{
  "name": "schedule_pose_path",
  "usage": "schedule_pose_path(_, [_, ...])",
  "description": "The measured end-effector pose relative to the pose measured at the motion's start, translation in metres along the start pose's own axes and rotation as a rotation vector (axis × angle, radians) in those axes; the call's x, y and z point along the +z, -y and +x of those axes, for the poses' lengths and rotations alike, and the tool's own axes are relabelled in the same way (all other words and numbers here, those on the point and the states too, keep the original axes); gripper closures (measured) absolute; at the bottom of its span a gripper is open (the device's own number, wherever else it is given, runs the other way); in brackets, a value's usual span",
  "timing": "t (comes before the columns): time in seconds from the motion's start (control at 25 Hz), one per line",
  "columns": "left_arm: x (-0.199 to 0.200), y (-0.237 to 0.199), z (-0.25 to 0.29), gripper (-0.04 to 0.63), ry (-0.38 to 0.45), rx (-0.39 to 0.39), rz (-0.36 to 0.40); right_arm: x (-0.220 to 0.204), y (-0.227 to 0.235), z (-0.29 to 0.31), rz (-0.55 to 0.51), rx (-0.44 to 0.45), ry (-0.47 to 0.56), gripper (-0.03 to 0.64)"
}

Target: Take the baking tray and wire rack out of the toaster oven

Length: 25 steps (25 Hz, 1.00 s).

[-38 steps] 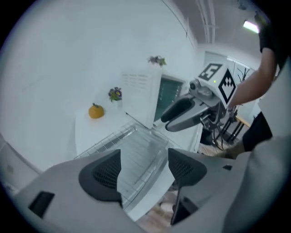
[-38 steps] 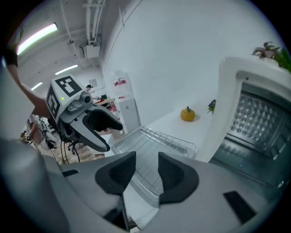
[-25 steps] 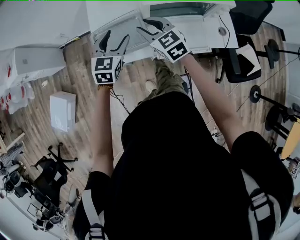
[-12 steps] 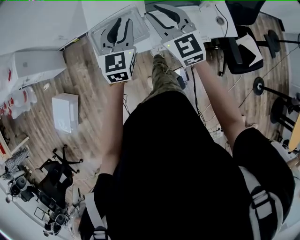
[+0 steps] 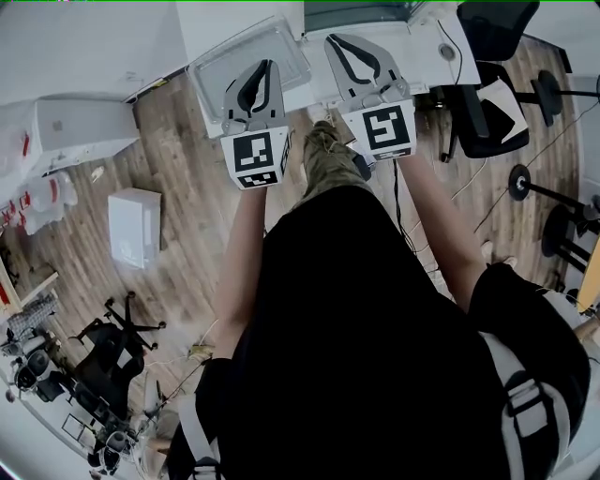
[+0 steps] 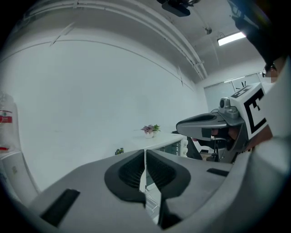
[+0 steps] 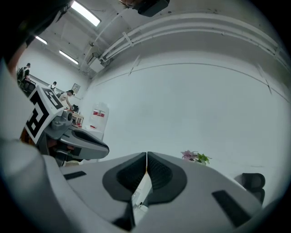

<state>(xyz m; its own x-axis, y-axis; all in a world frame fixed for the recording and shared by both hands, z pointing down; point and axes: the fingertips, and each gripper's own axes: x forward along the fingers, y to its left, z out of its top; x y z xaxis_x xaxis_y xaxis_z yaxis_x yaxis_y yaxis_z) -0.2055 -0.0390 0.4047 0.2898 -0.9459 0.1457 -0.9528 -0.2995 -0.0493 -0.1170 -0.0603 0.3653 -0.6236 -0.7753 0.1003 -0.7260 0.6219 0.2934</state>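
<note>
On the far left, a flat shiny thing with a raised rim lies on the white surface (image 5: 427, 66). I think it is the baking tray (image 5: 220, 66). Its long side runs from left to right, and it sits outside the toaster oven, just to the left of it.

My left gripper (image 5: 264, 67) hangs over the near edge of that tray. Its jaws are pressed together and nothing is between them. It points far, almost flat, and in the left gripper view the oven shows just past its tips, a little to the right.

My right gripper (image 5: 335, 39) is next to it, close beside. Its jaws are squeezed together too, with nothing in them. It points at the far side as well.

The toaster oven (image 5: 361, 14) stands right behind the right gripper's tips, on the same surface. I cannot tell if its door is open.

I cannot find the wire rack anywhere. If it is in the oven, I think the right gripper is the closer one to fetch it, and the left one is closer to the tray.
</note>
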Motion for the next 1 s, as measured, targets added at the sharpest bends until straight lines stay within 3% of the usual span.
schedule_pose_path(0.48, [-0.052, -0.019, -0.02, 0.56, -0.102, 0.056, -0.05, -0.026, -0.017, 0.009, 0.046, 0.07, -0.087, 0.586])
schedule_pose_path(0.76, [-0.073, -0.049, -0.02, 0.559, -0.165, 0.132, -0.075, -0.043, -0.028, 0.022, 0.075, 0.11, -0.147, 0.586])
schedule_pose_path(1.0, [-0.111, -0.076, -0.009, 0.558, -0.265, 0.183, -0.124, -0.086, -0.032, 0.045, 0.163, 0.122, -0.234, 0.586])
